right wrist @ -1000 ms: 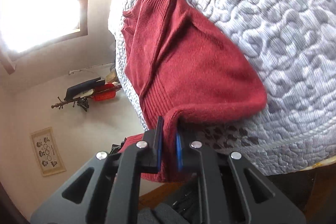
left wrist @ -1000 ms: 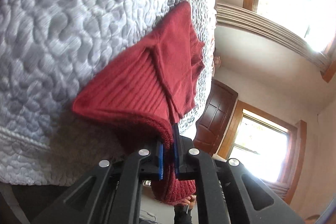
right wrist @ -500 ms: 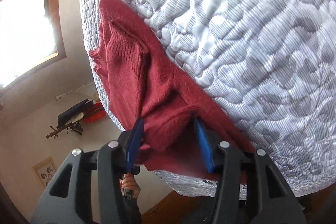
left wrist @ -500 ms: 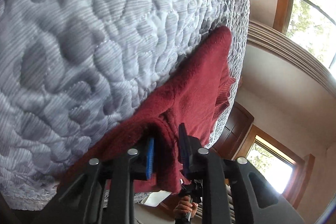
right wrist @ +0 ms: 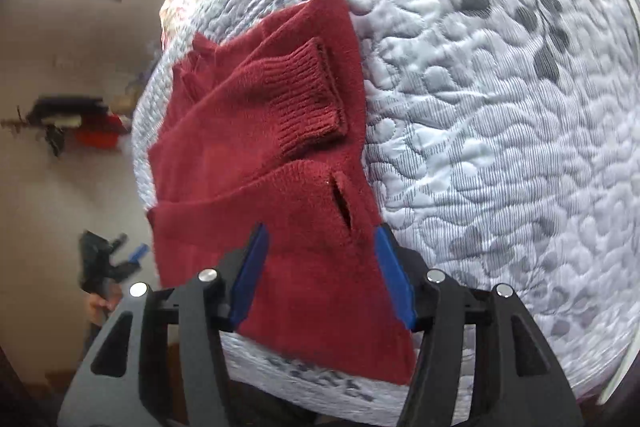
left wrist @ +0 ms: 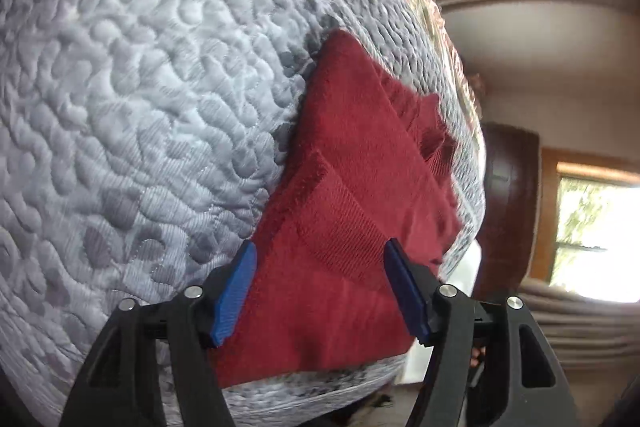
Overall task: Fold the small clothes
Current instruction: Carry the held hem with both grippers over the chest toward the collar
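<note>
Both the left gripper (left wrist: pixel 322 287) and right gripper (right wrist: pixel 320 273) hang spread wide, apparently clear above the folded red sweater (right wrist: pixel 276 155) near the quilted mattress (left wrist: pixel 140 107) edge.

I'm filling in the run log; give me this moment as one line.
phase: fold laid down, released | left gripper: open, empty | right gripper: open, empty | red sweater: folded, flat on quilted mattress

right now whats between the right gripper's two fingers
Only the red sweater, lying folded on the quilt. In the right wrist view the right gripper is open, and its blue pads do not pinch the knit.
</note>
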